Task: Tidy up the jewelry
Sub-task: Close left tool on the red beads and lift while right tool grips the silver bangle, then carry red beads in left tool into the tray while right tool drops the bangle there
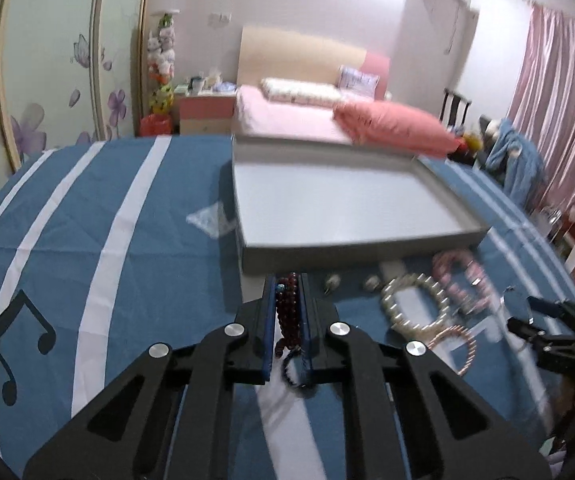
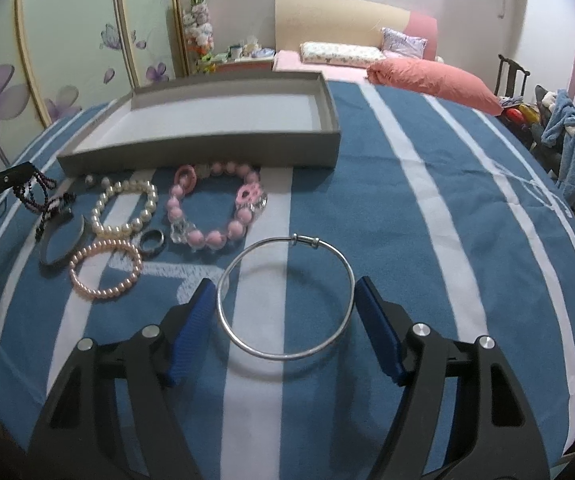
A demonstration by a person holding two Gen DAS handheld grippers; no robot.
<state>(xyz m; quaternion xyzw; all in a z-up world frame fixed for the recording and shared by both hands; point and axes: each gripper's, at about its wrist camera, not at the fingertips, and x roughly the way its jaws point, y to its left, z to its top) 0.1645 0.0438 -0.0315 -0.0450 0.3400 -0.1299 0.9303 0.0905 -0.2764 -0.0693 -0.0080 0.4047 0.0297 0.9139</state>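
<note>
My left gripper (image 1: pixel 288 280) is shut on a dark red bead bracelet (image 1: pixel 287 312), whose strands hang down between the blue pads above the striped cloth. It stands just in front of the empty grey tray (image 1: pixel 359 254). In the right wrist view that gripper and its bracelet (image 2: pixel 33 194) show at the left edge. My right gripper (image 2: pixel 285 283) is open, low over the cloth. A thin silver bangle (image 2: pixel 285 298) lies flat between its blue pads, with each pad close beside the ring.
In front of the tray (image 2: pixel 199 150) lie a white pearl bracelet (image 2: pixel 125 210), a large pink bead bracelet (image 2: pixel 215 204), a small pink pearl bracelet (image 2: pixel 105 270), a dark ring (image 2: pixel 152 242) and a dark bangle (image 2: pixel 61 246). A bed stands behind.
</note>
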